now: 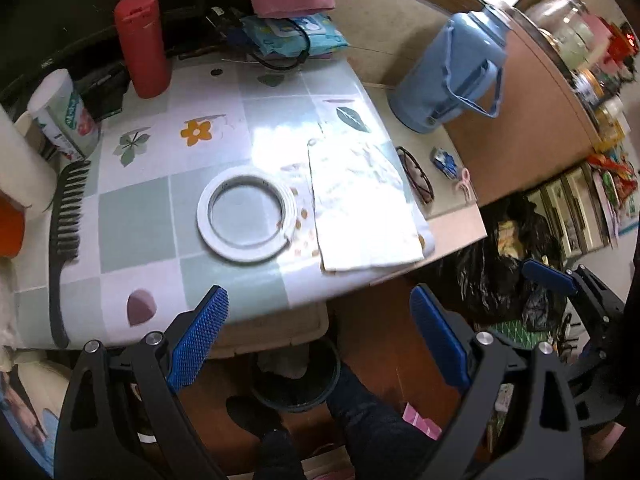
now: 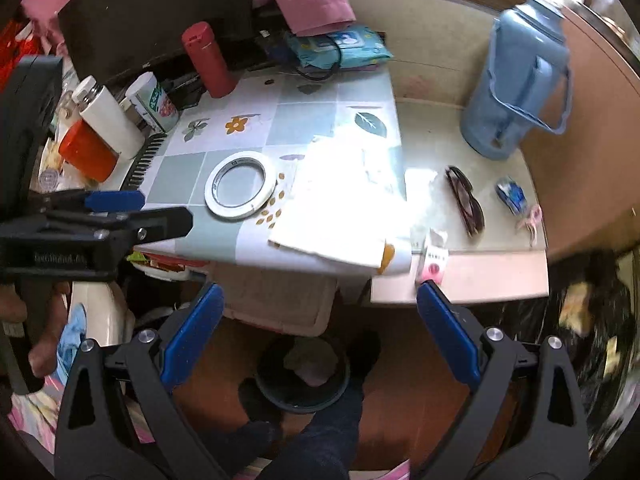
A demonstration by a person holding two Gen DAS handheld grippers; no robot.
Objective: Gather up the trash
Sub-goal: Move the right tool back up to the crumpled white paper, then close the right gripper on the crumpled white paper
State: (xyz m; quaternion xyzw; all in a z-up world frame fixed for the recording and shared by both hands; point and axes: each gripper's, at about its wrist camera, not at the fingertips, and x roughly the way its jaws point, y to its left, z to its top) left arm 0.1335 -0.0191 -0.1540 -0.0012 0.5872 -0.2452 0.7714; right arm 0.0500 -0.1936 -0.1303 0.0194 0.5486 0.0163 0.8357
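Trash on the desk (image 2: 480, 276) is, as we judge it, the small pink-and-white packet (image 2: 432, 258) at the near edge, lower right of centre in the right wrist view, and possibly the white paper sheet (image 2: 340, 216) lying just left of it, partly over the tiled cloth. We see a round dark bin (image 2: 300, 376) on the floor below the desk edge, at lower centre of both views, with some pale material already inside. Both tongs are empty: the left tongs (image 1: 316, 336) stand with fingers well apart above the bin, and the right tongs (image 2: 320, 332) likewise, wide apart and holding nothing. We judge the step in hand to be the approach to the next item; the next move calls for the right tongs to advance to the packet, close on it at the desk edge, then carry it back over the bin. The tape roll (image 1: 246, 218), comb (image 1: 66, 240), spectacles (image 2: 466, 200), red bottle (image 1: 142, 44) and blue flask (image 1: 452, 72) do not appear to us to be trash. The right wrist view alone shows the packet; the left wrist view does not show it, but it shows a black bag (image 1: 500, 256) at right, beyond the desk.
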